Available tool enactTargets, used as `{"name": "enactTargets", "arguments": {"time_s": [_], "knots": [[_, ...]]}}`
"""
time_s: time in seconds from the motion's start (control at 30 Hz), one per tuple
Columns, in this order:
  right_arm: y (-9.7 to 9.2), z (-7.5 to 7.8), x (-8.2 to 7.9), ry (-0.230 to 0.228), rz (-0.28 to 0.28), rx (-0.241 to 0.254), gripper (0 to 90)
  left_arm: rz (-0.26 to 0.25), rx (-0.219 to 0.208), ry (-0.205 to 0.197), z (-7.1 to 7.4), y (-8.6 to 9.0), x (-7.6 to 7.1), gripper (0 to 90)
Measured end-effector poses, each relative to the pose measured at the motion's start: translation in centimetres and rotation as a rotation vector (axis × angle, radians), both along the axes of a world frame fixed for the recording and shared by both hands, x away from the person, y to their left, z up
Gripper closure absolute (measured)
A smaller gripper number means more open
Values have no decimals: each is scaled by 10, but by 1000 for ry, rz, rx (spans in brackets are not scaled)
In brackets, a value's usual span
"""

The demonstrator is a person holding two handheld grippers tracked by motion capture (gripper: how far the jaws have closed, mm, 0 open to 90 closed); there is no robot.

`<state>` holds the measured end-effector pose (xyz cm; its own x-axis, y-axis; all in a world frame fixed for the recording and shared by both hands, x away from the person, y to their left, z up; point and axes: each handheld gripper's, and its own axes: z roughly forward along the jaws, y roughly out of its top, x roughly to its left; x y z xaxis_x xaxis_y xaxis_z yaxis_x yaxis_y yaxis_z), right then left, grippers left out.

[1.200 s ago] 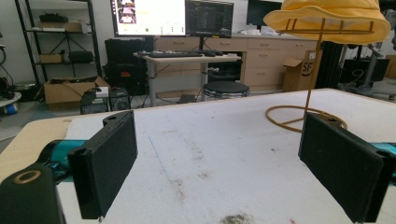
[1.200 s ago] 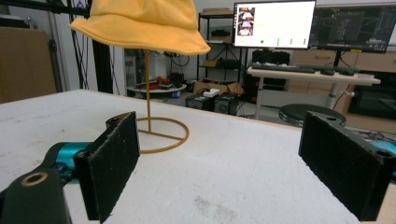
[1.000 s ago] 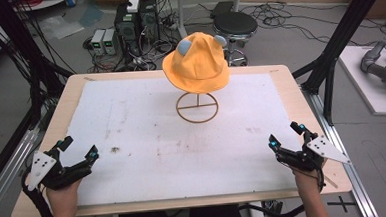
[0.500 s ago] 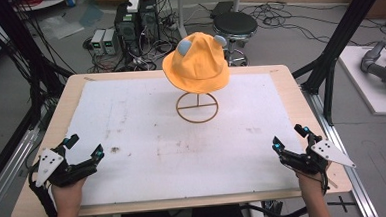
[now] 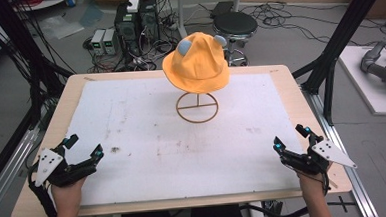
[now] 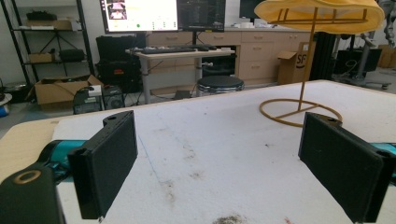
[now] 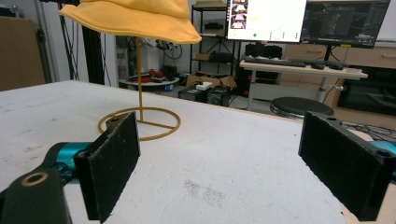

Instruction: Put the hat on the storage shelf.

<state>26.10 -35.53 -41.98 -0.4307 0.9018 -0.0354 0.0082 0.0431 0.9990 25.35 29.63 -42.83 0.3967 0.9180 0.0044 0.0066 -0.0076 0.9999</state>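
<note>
Orange bucket hat (image 5: 196, 63) perches on its gold wire stand (image 5: 197, 107) mid-table, far side, while left gripper (image 5: 83, 153) and right gripper (image 5: 289, 139) rest at the near corners, jaws spread, empty, likely staged before reaching.

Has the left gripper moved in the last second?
Yes. The left gripper has slid right along the near edge of the table, further onto the white mat.

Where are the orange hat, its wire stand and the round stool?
orange hat (image 5: 197, 63), high view, front of the crown.
wire stand (image 5: 197, 107), high view, ring base.
round stool (image 5: 234, 23), high view, seat top.
</note>
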Motion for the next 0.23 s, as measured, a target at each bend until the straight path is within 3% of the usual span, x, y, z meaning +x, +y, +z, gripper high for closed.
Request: {"name": "enactTargets", "arguments": {"time_s": [0.23], "knots": [[1, 1, 0, 4, -1, -17, 125, 3, 0, 0, 0, 1, 0, 121]]}}
